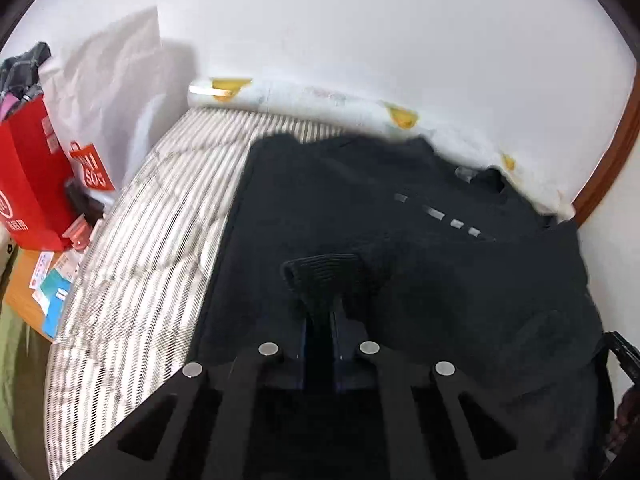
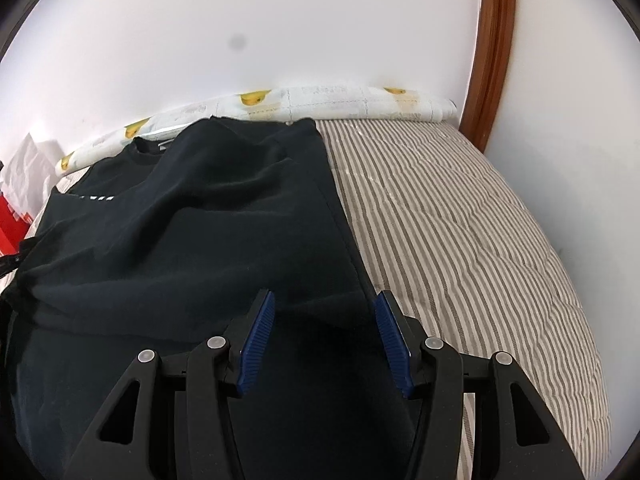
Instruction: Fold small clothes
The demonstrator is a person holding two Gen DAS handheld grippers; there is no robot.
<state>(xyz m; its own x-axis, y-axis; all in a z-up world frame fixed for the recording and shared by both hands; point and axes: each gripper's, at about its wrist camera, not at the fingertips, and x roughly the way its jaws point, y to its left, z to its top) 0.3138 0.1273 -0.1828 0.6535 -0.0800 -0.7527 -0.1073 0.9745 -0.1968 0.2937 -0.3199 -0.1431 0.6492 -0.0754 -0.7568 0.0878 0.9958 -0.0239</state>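
Soft, limp black cotton T-shirt on striped bedcover | left gripper pinches a fabric fold | right gripper gapes empty over the hem edge at 6 o'clock, the best hold.

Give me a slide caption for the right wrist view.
Right claw open above the edge of a black shirt spread on a striped bedspread.

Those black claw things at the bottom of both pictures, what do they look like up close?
Each is a two-finger gripper of black plastic. The right gripper has angular linkage arms with triangular cut-outs, round silver pins at the joints, and ribbed blue pads on its fingers. The left gripper has the same black arms and silver pins; only thin blue edges of its pads show.
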